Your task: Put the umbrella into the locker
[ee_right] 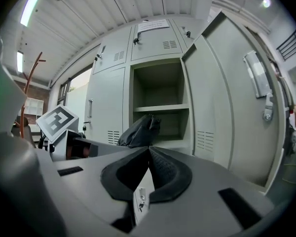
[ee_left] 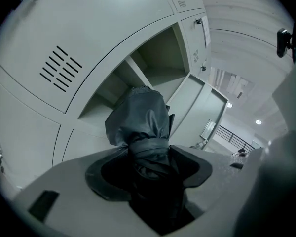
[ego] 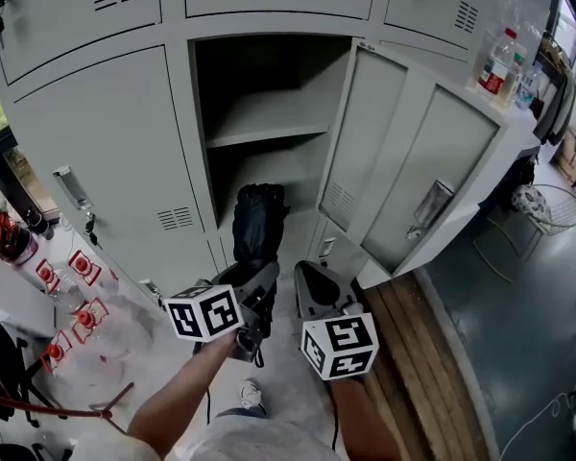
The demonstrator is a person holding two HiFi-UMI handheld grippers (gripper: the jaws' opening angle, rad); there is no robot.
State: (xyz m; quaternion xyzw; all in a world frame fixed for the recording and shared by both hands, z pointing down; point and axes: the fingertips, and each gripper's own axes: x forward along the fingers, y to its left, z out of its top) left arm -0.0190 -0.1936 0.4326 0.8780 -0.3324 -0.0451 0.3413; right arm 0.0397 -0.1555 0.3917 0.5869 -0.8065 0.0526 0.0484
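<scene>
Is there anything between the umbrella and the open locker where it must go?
Nothing visible. The door stands swung open to the right, and the compartment under the shelf looks empty ahead of the umbrella.

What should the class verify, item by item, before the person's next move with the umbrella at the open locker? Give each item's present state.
1. The umbrella is clamped in the left hand-held gripper: ok.
2. The locker door stands wide open: ok.
3. The compartment below the shelf shows no obstruction: ok.
4. The right hand-held gripper is shut, empty, beside the umbrella: ok.
5. The umbrella is inside the compartment: not ok, it is in front of the opening.
6. The compartment is deep enough for the umbrella: cannot tell.
</scene>
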